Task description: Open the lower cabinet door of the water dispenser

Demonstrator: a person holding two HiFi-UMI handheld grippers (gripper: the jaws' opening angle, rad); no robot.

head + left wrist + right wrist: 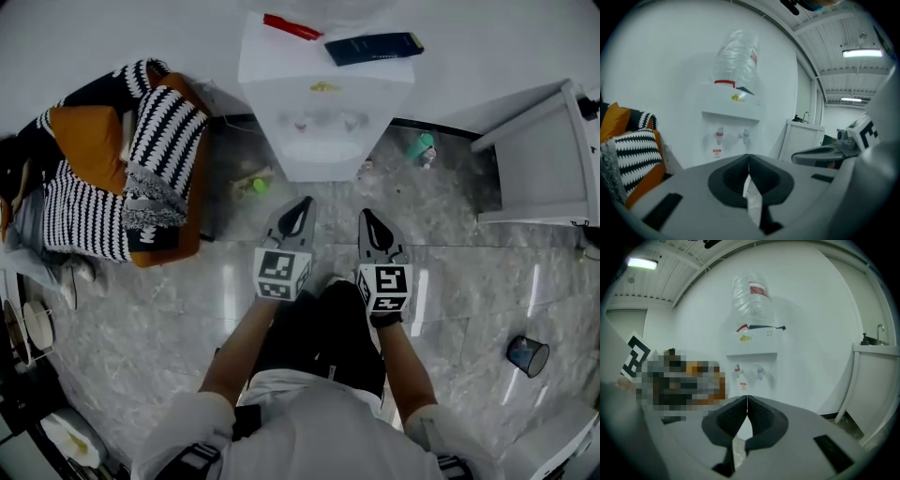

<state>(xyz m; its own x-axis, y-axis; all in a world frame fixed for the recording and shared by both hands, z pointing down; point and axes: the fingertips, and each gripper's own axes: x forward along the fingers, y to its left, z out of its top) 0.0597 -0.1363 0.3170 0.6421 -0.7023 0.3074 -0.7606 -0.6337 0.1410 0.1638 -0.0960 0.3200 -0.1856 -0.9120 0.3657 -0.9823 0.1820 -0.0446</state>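
A white water dispenser (323, 103) stands against the back wall, with a clear bottle (738, 58) on top and two taps (732, 136) in its recess. Its lower cabinet front is hidden behind the jaws in both gripper views. In the head view my left gripper (301, 205) and right gripper (369, 218) are held side by side just in front of the dispenser's base, pointing at it. Both are shut with nothing between the jaws. The right gripper view also faces the dispenser (752, 357).
A chair with striped and orange cushions (122, 159) stands left of the dispenser. A white cabinet (544, 159) stands at the right. A green bottle (422, 148) and small items lie on the floor by the dispenser. A dark cup (528, 354) sits at right.
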